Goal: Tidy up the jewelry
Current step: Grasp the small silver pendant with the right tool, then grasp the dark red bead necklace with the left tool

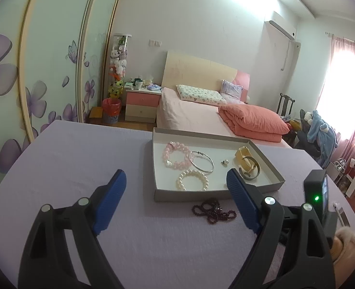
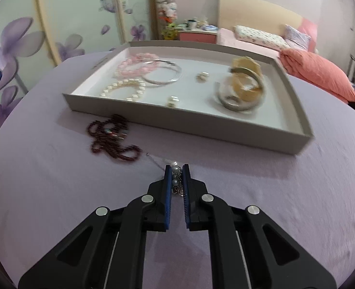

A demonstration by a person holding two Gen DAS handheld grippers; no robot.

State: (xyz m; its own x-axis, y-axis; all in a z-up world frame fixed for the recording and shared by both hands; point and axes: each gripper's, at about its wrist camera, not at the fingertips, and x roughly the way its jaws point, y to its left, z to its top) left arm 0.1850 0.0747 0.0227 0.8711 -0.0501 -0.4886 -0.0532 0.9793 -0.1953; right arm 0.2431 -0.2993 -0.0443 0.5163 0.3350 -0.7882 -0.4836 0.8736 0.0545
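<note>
From your left wrist camera, your left gripper [image 1: 175,183] hangs released, fingers wide apart, above the purple table [image 1: 81,159]. Ahead sits a shallow tray [image 1: 192,193] holding a pink bracelet [image 1: 175,155], a silver bangle [image 1: 201,163], a pearl bracelet [image 1: 192,180] and a yellow cuff [image 1: 246,161]. A dark red necklace [image 1: 213,212] lies on the cloth just in front of the tray.

From your right wrist camera, your right gripper [image 2: 177,172] is clenched on a chain necklace [image 2: 176,180] with grey pearls, low over the table in front of the tray.
</note>
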